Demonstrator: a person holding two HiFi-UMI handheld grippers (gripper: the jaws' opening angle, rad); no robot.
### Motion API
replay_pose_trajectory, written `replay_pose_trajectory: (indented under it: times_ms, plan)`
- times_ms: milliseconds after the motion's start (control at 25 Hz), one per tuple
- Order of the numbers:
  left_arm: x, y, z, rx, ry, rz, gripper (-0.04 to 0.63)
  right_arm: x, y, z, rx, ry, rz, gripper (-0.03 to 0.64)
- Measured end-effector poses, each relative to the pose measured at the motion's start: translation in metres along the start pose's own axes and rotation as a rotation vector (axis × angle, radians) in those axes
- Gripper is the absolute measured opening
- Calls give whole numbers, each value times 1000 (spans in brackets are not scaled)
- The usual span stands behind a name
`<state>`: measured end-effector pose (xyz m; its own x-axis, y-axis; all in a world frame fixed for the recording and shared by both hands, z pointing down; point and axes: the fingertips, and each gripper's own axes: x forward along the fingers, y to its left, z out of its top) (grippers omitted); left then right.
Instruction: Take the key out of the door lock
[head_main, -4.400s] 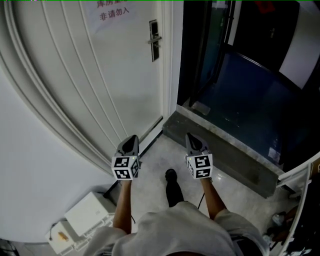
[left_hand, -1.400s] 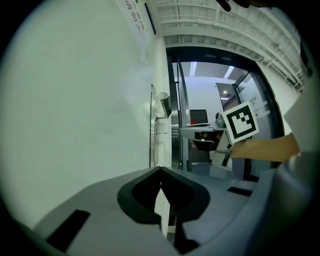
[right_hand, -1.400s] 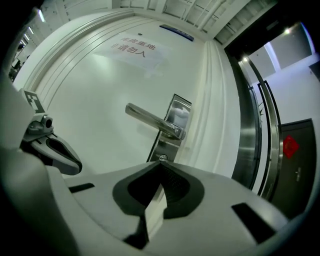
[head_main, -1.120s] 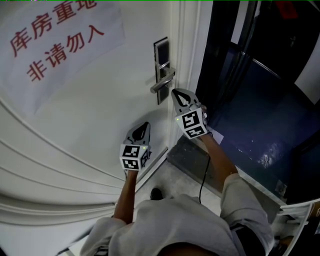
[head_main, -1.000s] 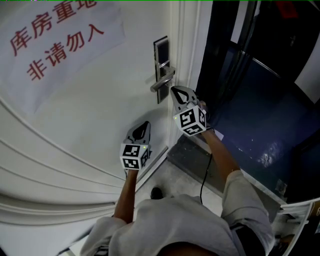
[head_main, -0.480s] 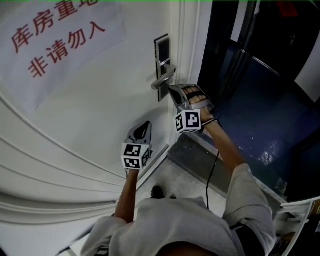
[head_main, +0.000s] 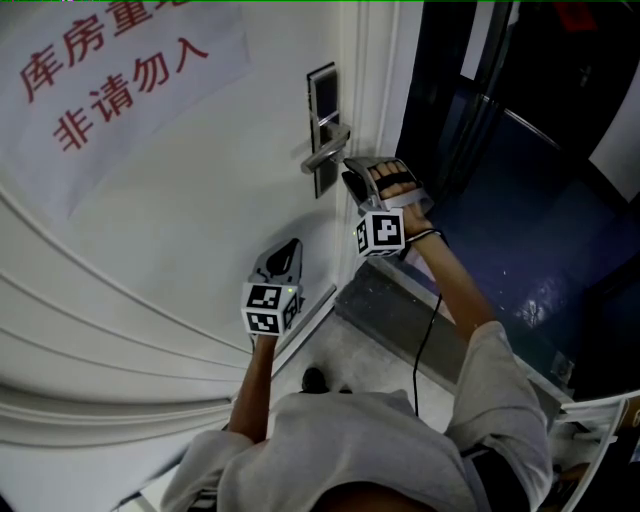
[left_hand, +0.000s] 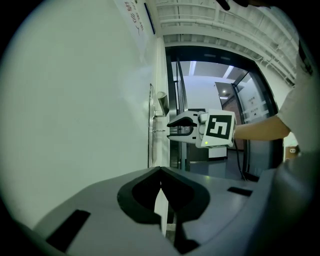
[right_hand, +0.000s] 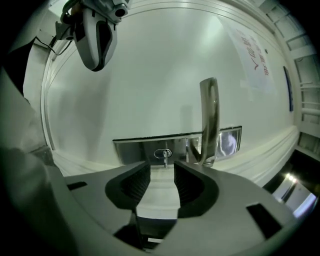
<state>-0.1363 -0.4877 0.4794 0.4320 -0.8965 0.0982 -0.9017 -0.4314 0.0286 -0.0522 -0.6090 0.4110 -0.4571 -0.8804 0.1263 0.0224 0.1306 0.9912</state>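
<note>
On an outstretched arm, right tool (head_main: 350, 176) is opening just short of the key (right_hand: 165, 156); closed left tool (head_main: 289, 250) is hovering lower-centre

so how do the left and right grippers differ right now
Jaws: the left gripper is shut and empty; the right gripper is opening its jaws, the key just ahead of them, not gripped. Place: the right gripper is up at the lock plate; the left gripper hangs lower, off the lock. Both point toward the door.
</note>
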Motion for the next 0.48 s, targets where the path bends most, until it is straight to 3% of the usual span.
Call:
replay_pose_trajectory:
  times_ms: [120, 480]
  plan:
    - [0, -1, -1, 1, 1, -1, 18, 2, 4, -2, 2, 2, 13, 172]
    - [-2, 2, 0, 7, 6, 4, 18, 15, -4, 2, -28, -4, -27, 159]
